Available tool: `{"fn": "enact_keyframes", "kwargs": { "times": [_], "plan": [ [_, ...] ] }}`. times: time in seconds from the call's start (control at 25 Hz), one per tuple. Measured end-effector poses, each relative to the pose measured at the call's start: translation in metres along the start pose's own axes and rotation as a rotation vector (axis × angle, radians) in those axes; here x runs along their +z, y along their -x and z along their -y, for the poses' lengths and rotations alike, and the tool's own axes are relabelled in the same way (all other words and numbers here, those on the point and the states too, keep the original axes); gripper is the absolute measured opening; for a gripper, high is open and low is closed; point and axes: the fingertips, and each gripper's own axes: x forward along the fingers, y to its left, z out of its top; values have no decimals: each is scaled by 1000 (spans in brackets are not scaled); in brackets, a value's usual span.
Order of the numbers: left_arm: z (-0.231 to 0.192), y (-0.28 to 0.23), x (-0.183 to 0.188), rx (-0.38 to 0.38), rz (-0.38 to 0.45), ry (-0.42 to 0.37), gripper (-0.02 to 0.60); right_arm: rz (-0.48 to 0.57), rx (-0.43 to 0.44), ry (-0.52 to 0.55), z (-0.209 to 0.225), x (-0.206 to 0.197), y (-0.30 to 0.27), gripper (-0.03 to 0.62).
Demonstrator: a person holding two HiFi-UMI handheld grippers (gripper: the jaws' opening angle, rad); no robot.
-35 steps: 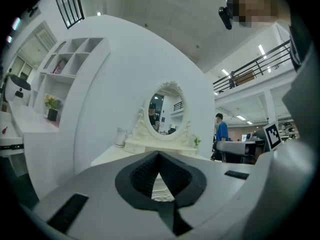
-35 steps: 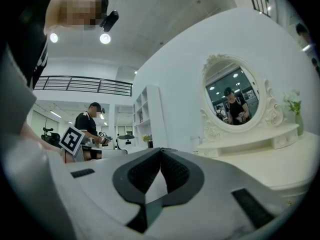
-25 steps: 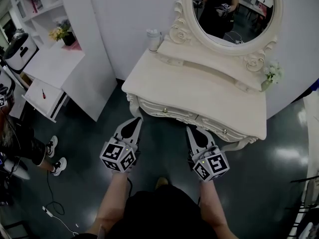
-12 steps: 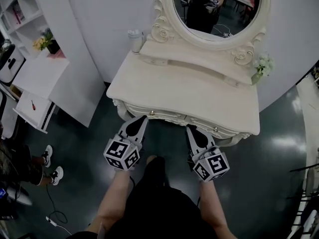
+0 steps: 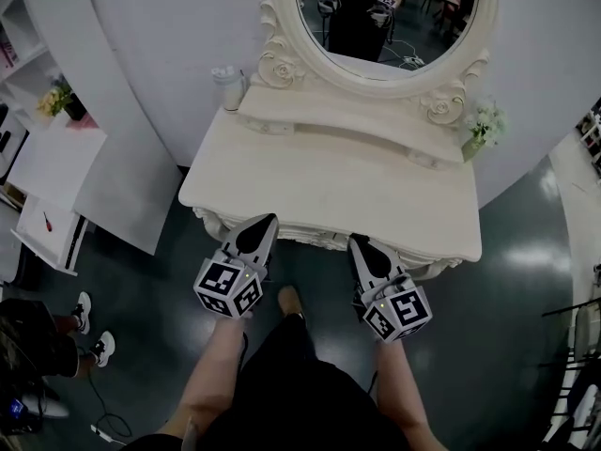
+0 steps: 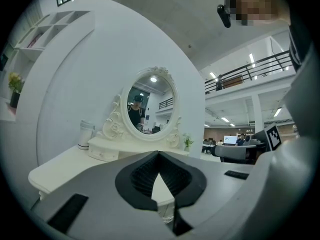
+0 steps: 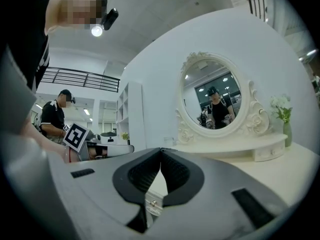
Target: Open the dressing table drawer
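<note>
The cream dressing table (image 5: 329, 181) with its oval mirror (image 5: 385, 17) stands right in front of me. Only a thin strip of its carved drawer front (image 5: 315, 240) shows under the top's overhang. My left gripper (image 5: 269, 219) is shut and empty, its tip at the table's front edge on the left. My right gripper (image 5: 355, 242) is likewise shut and empty, with its tip at the front edge further right. In the right gripper view a small drawer knob (image 7: 152, 203) shows just below the closed jaws (image 7: 161, 150). In the left gripper view, carved drawer trim (image 6: 166, 214) lies below the shut jaws (image 6: 159, 154).
A white cup (image 5: 226, 87) stands at the table's back left and a small flower vase (image 5: 482, 125) at its back right. A white shelf unit (image 5: 56, 172) stands to the left. Another person's feet (image 5: 89, 332) are on the dark floor at the left.
The table has come closer in the head view and both gripper tips now reach its front edge. The drawer knobs seen earlier are now hidden under the top's overhang.
</note>
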Motion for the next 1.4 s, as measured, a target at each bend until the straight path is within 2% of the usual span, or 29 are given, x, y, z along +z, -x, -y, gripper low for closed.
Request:
{"fn": "enact_keyframes", "kwargs": {
  "times": [0.44, 0.88, 1.4],
  "plan": [
    [-74, -49, 17, 56, -9, 16, 2, -21, 68, -10, 24, 8, -95, 6],
    [-141, -116, 23, 72, -29, 43, 2, -59, 96, -20, 62, 9, -183, 6],
    [-202, -157, -4, 113, -69, 75, 2, -131, 162, -41, 86, -25, -267, 6]
  ]
}}
